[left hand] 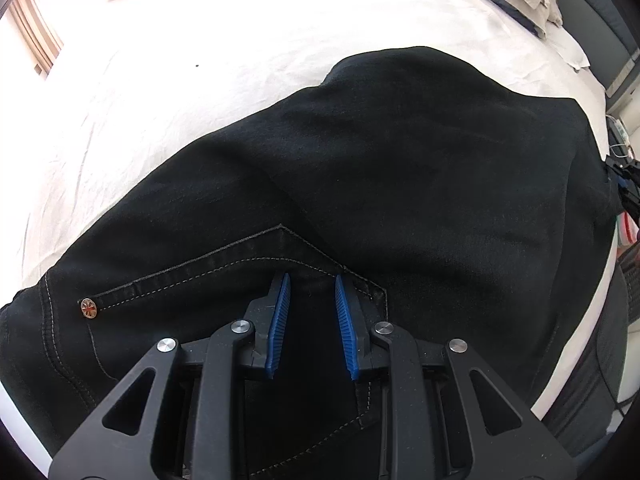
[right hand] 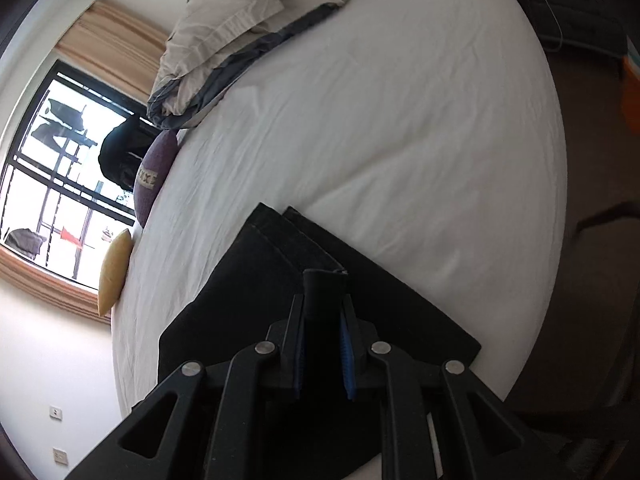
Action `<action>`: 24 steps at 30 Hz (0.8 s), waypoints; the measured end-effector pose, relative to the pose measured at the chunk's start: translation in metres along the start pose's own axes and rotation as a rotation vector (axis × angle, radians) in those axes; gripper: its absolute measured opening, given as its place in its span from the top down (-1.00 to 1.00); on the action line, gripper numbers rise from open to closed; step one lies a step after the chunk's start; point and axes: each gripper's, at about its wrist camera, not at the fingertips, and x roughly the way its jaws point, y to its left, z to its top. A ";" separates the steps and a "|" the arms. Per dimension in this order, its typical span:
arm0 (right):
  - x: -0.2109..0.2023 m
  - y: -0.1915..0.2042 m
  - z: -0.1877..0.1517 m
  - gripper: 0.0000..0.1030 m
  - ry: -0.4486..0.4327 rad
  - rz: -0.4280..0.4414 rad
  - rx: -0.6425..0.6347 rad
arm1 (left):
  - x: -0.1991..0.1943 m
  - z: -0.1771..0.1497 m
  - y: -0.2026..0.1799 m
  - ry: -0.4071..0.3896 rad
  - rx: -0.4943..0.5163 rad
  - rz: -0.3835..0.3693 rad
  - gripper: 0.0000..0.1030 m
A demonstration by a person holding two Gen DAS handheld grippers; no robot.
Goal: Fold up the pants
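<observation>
Black jeans (left hand: pixel 360 168) lie spread on a white bed sheet (left hand: pixel 200 60), seat side up, with a back pocket (left hand: pixel 224 276) and a brass rivet (left hand: pixel 88 308) showing. My left gripper (left hand: pixel 311 280) hovers over the pocket's edge with its blue pads apart and nothing between them. In the right wrist view my right gripper (right hand: pixel 323 300) is shut on a fold of the jeans' hem end (right hand: pixel 324 288). The hemmed leg ends (right hand: pixel 280 240) lie flat on the sheet (right hand: pixel 380 120) beneath it.
A crumpled beige duvet with a grey border (right hand: pixel 232 28) is piled at the head of the bed. A purple cushion (right hand: pixel 154 176) and a yellow cushion (right hand: pixel 114 272) lean at the bed's window side. The bed edge (right hand: pixel 556 216) drops to dark floor on the right.
</observation>
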 end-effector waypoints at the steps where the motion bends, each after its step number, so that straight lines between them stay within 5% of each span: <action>1: 0.002 -0.006 0.000 0.68 0.001 0.016 0.031 | 0.001 0.001 -0.002 0.002 0.000 0.005 0.58; 11: -0.037 0.005 0.019 0.68 -0.037 0.189 0.154 | 0.004 0.011 -0.014 0.025 0.026 0.019 0.57; 17: -0.016 -0.042 -0.001 0.68 0.021 0.083 0.296 | 0.006 0.017 -0.012 0.036 0.029 -0.016 0.57; 20: -0.015 -0.059 -0.014 0.67 0.029 0.098 0.357 | 0.007 0.020 -0.010 0.038 0.020 -0.036 0.57; 21: -0.018 -0.057 -0.013 0.62 0.029 0.099 0.349 | 0.007 0.021 -0.011 0.038 0.021 -0.036 0.57; 24: -0.028 -0.058 -0.009 0.02 0.040 0.138 0.384 | 0.007 0.022 -0.013 0.033 0.023 -0.035 0.57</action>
